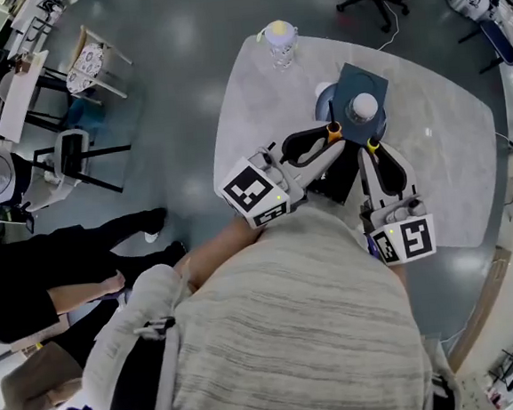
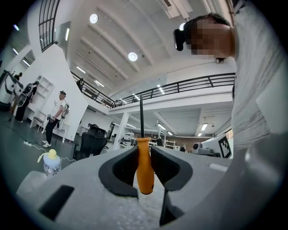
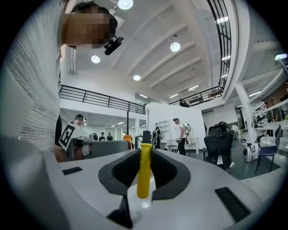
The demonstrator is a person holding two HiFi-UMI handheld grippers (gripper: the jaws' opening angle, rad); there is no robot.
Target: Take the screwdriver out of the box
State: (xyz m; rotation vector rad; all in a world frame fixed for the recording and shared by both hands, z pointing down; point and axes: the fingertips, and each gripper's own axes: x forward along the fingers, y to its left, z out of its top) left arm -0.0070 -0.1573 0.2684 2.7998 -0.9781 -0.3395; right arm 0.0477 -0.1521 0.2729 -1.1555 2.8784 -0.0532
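between the pads of the left gripper (image 2: 144, 153) stands an orange screwdriver (image 2: 145, 173), clamped by the handle with the jaws only part way closed round it and its thin black shaft pointing up; the right gripper (image 3: 145, 155) is likewise closed on a yellow-handled tool (image 3: 143, 179), probably a second screwdriver, upright in the same way. both grippers point roughly level, close side by side over the near part of the white table (image 1: 451, 138), and the dark shape (image 1: 337, 182) between and under them i take for the box, though too little of it shows to be sure. by that reading the lifting-out is in its last part: the tool is gripped and looks clear of the box. the next move calls for carrying it off to a bare patch of table and lowering it flat before the jaws let go, keeping the two grippers from knocking together. just beyond the jaw tips lie a blue-grey square thing (image 1: 369, 81) with a white round knob (image 1: 364, 106) on it, and further off a bottle with a yellow cap (image 1: 280, 41), so room ahead is tight; the table's right side looks freer. people and chairs stand well apart on the floor
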